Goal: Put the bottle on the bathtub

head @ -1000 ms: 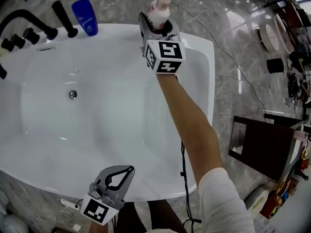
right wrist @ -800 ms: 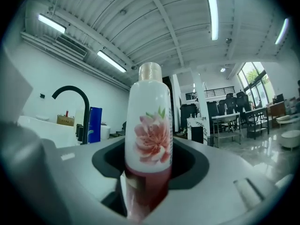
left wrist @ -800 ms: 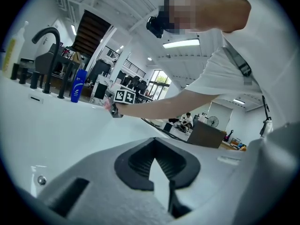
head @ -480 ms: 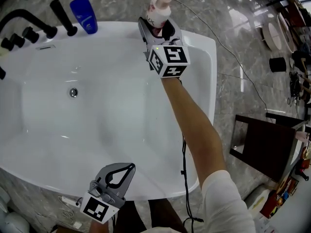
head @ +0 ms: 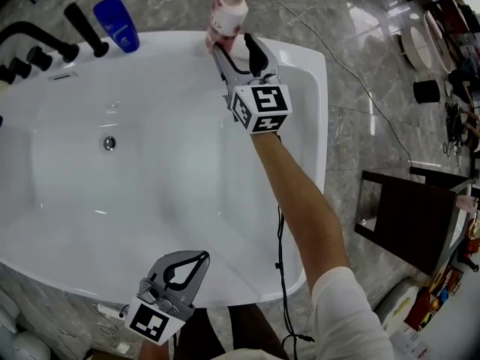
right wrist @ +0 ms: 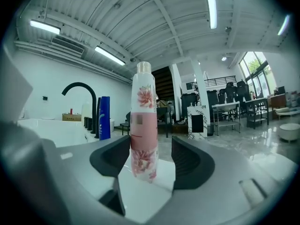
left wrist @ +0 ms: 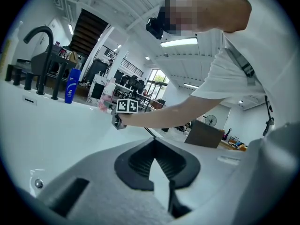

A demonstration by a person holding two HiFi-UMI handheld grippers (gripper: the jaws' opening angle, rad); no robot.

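Standing upright on the bathtub [head: 304, 66] far rim, the pink floral bottle [right wrist: 143, 125] is framed by the right gripper [head: 232, 45], whose jaws have just been opened wide and are not pressed on it. Left gripper [head: 198, 259] is seen closed and empty at the near rim. Bottle is judged light, stiff plastic, smooth, tall and tippy; best taken mid-body, across the label band.

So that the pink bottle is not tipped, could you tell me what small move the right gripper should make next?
Probably draw the right gripper straight back. Its tongs have just been opening, and the pink bottle stands upright between them on the bathtub rim, with a gap beside it.
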